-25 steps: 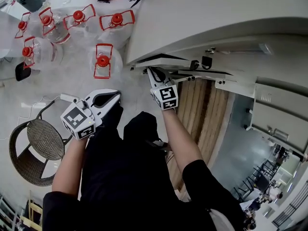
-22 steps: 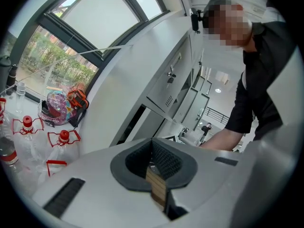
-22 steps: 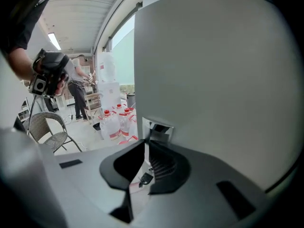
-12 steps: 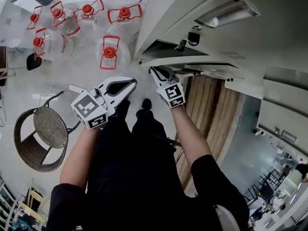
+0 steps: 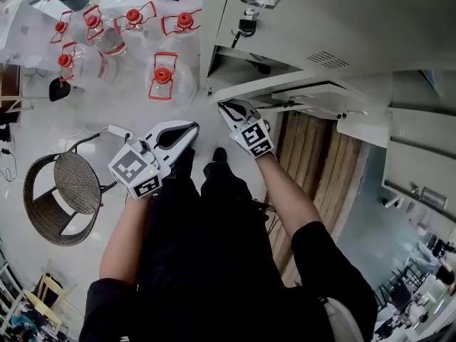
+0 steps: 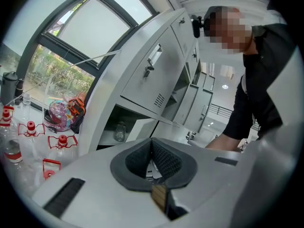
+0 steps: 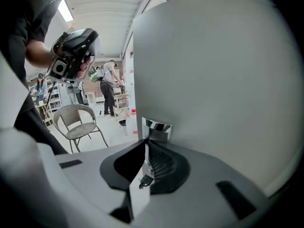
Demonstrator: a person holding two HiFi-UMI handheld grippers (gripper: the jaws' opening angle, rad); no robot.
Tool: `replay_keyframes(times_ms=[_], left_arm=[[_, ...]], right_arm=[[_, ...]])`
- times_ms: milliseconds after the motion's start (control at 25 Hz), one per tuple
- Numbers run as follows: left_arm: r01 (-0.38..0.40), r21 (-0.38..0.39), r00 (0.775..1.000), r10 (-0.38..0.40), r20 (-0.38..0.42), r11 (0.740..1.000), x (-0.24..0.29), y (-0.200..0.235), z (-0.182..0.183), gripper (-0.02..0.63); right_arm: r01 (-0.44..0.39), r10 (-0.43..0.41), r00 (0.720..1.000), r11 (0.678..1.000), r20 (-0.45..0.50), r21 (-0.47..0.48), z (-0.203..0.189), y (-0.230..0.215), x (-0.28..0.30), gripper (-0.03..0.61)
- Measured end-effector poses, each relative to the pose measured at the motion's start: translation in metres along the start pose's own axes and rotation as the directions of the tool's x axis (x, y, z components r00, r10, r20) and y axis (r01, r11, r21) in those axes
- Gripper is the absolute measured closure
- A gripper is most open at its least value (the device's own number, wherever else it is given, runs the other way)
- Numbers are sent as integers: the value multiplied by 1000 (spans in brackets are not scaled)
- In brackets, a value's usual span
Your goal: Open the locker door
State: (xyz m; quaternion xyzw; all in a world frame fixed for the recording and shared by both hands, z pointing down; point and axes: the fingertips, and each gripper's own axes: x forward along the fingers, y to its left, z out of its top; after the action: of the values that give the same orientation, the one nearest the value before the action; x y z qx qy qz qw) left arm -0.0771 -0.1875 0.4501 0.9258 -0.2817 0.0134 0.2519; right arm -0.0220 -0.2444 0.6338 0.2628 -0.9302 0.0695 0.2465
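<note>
The right hand-held gripper [image 5: 226, 107] has its jaws clamped on the chrome handle [image 7: 156, 126] at the edge of the locker door [image 5: 313, 91]. The door stands swung out from the locker, its grey face filling the space right of and above that gripper. The left hand-held gripper [image 5: 191, 128] hangs just to its left, clear of the door, jaws together on nothing, with red-capped bottles [image 5: 162, 77] on the floor beyond it

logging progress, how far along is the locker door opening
Done: the locker door stands partly swung out, and the compartment behind it is exposed. In hand: the right claw is shut on the door's edge by its chrome latch; the left claw is shut and empty. Left: probably swinging the door wider.
</note>
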Motion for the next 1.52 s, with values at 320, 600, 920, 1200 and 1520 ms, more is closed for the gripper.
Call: replay_keyframes(times_ms=[320, 600, 920, 1200, 1520], left_arm=[[-103, -26, 994, 104, 39, 994, -15, -29, -17, 598], [-107, -89, 993, 111, 44, 990, -28, -44, -48, 598], [-77, -141, 994, 86, 59, 987, -35, -49, -77, 598], [-59, -129, 997, 64, 34, 990, -46, -65, -95, 598], [-121, -155, 991, 129, 37, 980, -28, -84, -117, 598]], right_arm=[[-103, 104, 995, 994, 14, -32, -13, 18, -24, 546], [-166, 166, 986, 985, -4, -39, -22, 28, -41, 545], [-165, 165, 986, 986, 1, -11, -31, 34, -53, 540], [-185, 186, 982, 982, 22, -29, -37, 37, -64, 540], [-250, 254, 967, 964, 37, -87, -52, 41, -86, 539]])
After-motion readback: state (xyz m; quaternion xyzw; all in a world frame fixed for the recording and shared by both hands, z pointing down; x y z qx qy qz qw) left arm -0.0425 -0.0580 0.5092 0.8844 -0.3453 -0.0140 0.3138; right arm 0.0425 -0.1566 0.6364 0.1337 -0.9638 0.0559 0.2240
